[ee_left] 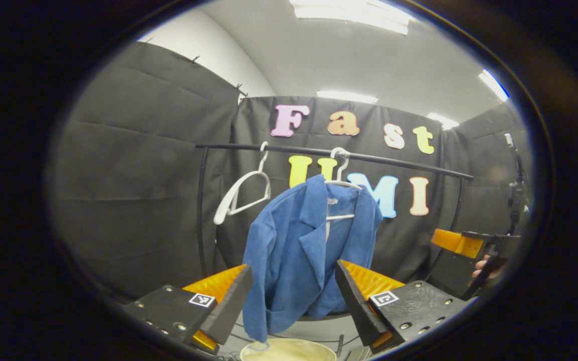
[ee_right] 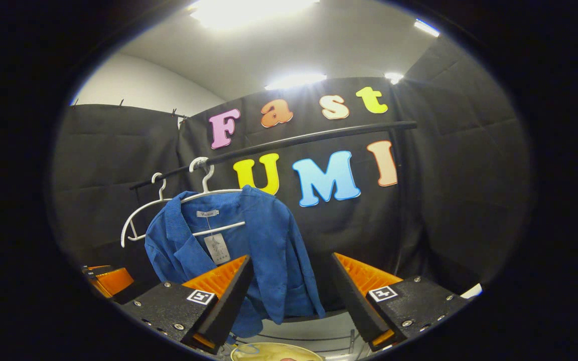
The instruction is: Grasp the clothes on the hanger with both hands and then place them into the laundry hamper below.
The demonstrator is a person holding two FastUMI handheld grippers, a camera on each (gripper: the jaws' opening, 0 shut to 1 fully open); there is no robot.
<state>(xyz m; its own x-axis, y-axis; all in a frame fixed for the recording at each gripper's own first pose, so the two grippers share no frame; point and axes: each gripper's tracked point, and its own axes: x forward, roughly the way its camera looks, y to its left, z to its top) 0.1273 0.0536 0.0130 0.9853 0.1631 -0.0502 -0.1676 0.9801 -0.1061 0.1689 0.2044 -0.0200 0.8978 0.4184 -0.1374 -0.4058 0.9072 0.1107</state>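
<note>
A blue jacket [ee_left: 299, 250] hangs on a white hanger [ee_left: 341, 185] from a black rail [ee_left: 329, 152] that runs across the booth in front of me. A second white hanger [ee_left: 241, 195], bare, hangs on the same rail just to the jacket's left. The jacket is open at the front, its collar folded back, and one sleeve droops lower than the rest.

In the left gripper view, my left gripper [ee_left: 294, 296] is wide open, its two fingers spread to either side of the jacket's lower half, short of the cloth. Below the sleeve's end, at the bottom edge, I see the pale round rim of the hamper [ee_left: 289, 348]. My right gripper [ee_left: 462, 243] sits at the far right edge of this view, with my hand [ee_left: 487, 268] on its grip.

In the right gripper view, my right gripper [ee_right: 291, 296] is also wide open, its fingers apart with the jacket's [ee_right: 264, 250] right side between them, farther off. A paper tag [ee_right: 217, 248] dangles inside the collar. The hamper's rim [ee_right: 274, 352] shows at the bottom, under the jacket. My left gripper [ee_right: 108, 281] is at the lower left.
</note>
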